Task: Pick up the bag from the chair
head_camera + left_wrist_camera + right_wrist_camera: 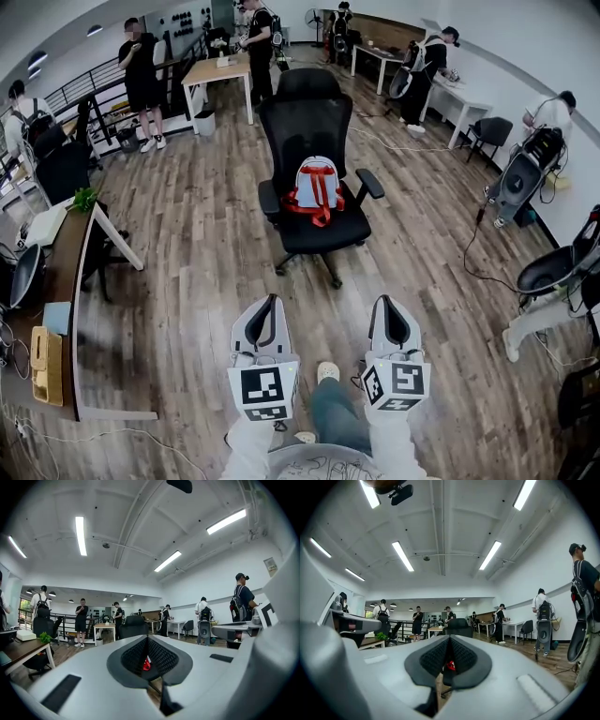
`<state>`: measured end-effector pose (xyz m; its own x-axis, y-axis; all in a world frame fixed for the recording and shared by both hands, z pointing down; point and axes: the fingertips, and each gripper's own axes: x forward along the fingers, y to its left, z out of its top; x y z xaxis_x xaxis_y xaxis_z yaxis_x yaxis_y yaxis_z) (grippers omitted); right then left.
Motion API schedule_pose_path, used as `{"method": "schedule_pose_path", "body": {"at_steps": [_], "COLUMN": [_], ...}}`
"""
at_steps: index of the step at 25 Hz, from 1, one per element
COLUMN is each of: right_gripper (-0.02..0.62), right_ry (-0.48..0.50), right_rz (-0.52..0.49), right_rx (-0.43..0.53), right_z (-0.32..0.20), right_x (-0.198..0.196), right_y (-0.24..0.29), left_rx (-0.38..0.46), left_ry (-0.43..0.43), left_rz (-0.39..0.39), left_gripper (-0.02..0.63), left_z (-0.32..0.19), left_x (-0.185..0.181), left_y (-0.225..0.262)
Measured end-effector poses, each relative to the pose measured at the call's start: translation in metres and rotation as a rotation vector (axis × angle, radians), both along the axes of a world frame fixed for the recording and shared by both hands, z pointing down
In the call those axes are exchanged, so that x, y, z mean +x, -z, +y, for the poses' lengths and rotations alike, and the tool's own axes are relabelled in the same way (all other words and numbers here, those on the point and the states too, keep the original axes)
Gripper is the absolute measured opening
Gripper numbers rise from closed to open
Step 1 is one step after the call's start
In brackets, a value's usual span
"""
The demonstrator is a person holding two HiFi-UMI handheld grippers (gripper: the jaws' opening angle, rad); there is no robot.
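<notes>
Reaching toward the bag is being judged as the step in hand, and nothing is being held yet. The bag, pale with red straps, is being propped upright on the seat of the black chair, against the chair's back, between the two armrests and well apart from both grippers. The left gripper and the right gripper are being held low, side by side, both pointing at the chair. Each one's jaws are being kept pressed together, with nothing between them. To do this step well, the jaws are probably best being opened wide before the bag is reached, so a strap or the top of the bag can be slipped between them. The armrests are likely worth being steered around. The chair is being carried on wheels on the wooden floor, so it may roll if it is being pushed. A soft touch and a straight lift up are being judged the safest way. No words or brand names are being made out on the bag or the chair. Only black and white square patterns are being shown on the marker cubes, and these are not letters.
</notes>
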<state>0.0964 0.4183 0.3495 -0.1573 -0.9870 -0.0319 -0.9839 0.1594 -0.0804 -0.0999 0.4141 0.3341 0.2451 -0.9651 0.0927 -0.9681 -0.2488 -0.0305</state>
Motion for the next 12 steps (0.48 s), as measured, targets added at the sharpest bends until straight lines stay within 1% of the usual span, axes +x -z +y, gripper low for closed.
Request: {"method": "schedule_pose_path", "body": {"at_steps": [6,12], "right_gripper": [0.009,0.009], "right_ry": [0.034,0.099], "right_rz": [-0.002,0.001], "right_rx": [0.005,0.028], "right_z": [-0.101,-0.207], "right_x": [0.028,0.053], "right_y": [0.001,0.011], "left_rx": [0.002,0.041], "left_ry": [0.04,0.089], "left_rz": [0.0,-0.003], "left_gripper": [0.005,0.005], "left_z": [-0.091,-0.187], "left_x": [0.02,0.043], "left_y": [0.0,0.016]}}
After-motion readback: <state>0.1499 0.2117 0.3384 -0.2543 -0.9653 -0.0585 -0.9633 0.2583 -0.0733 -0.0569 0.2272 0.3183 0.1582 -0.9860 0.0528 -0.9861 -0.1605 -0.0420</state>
